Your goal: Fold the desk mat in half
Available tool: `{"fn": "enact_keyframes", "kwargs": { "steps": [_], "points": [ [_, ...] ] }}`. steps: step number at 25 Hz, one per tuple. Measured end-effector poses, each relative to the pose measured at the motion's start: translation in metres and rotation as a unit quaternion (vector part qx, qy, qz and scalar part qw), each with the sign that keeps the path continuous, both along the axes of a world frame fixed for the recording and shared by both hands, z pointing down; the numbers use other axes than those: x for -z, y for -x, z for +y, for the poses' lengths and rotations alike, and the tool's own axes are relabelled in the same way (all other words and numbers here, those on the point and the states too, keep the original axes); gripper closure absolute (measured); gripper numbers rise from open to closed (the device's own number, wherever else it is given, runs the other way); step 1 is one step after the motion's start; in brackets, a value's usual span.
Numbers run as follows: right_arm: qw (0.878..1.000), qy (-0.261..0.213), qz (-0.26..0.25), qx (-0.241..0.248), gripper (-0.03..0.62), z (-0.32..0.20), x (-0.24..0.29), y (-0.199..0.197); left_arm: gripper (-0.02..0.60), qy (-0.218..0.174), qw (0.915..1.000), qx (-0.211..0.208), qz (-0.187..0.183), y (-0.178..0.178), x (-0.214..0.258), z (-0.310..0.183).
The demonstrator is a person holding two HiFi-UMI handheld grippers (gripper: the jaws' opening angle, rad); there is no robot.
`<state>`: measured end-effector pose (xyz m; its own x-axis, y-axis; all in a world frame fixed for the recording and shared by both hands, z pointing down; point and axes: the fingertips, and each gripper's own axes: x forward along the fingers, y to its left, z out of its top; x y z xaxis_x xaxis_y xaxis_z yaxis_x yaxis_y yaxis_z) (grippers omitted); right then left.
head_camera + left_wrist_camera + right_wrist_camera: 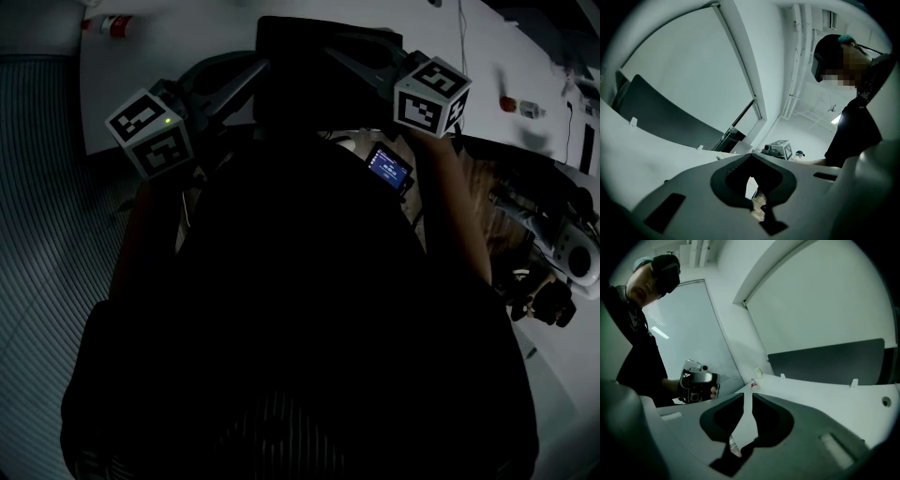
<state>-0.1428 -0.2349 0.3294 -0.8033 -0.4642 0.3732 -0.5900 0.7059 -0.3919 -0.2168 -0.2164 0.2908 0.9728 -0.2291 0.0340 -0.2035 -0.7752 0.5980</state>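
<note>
Closest to the head camera, my own dark clothing [300, 309] fills the lower half of the dim head view. A small lit screen [388, 166] glows blue at its upper right edge.

Above that, my two hands hold the claws out over a white tabletop [187, 56]. Each claw carries a black-and-white marker cube [152, 133], and the two claws angle inward toward each other.

My left claw [750, 155] points roughly level. Its dark pads meet at the tips and nothing is caught between them. My right claw [747, 394] tilts slightly downward, and its jaws stand a narrow slit apart. Only the pale tabletop shows through the gap, so it grips nothing.

The desk mat [300, 84] appears as a black rectangle on the tabletop, just beyond my body and under the spot where the two claws converge. It is too dark to tell whether it lies flat or doubled over. Neither claw holds it.

Farther off, a small bottle [111, 24] with a red cap lies near the tabletop's far left corner. A dark grey divider panel [825, 362] stands upright along the far edge of the tabletop.
</note>
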Motion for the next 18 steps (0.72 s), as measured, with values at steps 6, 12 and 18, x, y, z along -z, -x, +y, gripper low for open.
{"fn": "enact_keyframes", "kwargs": {
  "steps": [6, 12, 18],
  "points": [
    [0.998, -0.04, -0.002, -0.043, 0.589, 0.019, 0.017, -0.039, 0.572, -0.02, 0.9981, -0.058, 0.002, -0.054, 0.013, -0.002],
    [0.993, -0.071, 0.009, -0.089, 0.589, 0.032, 0.031, -0.078, 0.572, -0.037, 0.994, -0.103, -0.004, -0.099, 0.023, 0.001],
    [0.987, -0.097, 0.027, -0.124, 0.591, 0.044, 0.038, -0.108, 0.572, -0.042, 0.9909, -0.127, -0.014, -0.13, 0.025, 0.013]
  ]
}}
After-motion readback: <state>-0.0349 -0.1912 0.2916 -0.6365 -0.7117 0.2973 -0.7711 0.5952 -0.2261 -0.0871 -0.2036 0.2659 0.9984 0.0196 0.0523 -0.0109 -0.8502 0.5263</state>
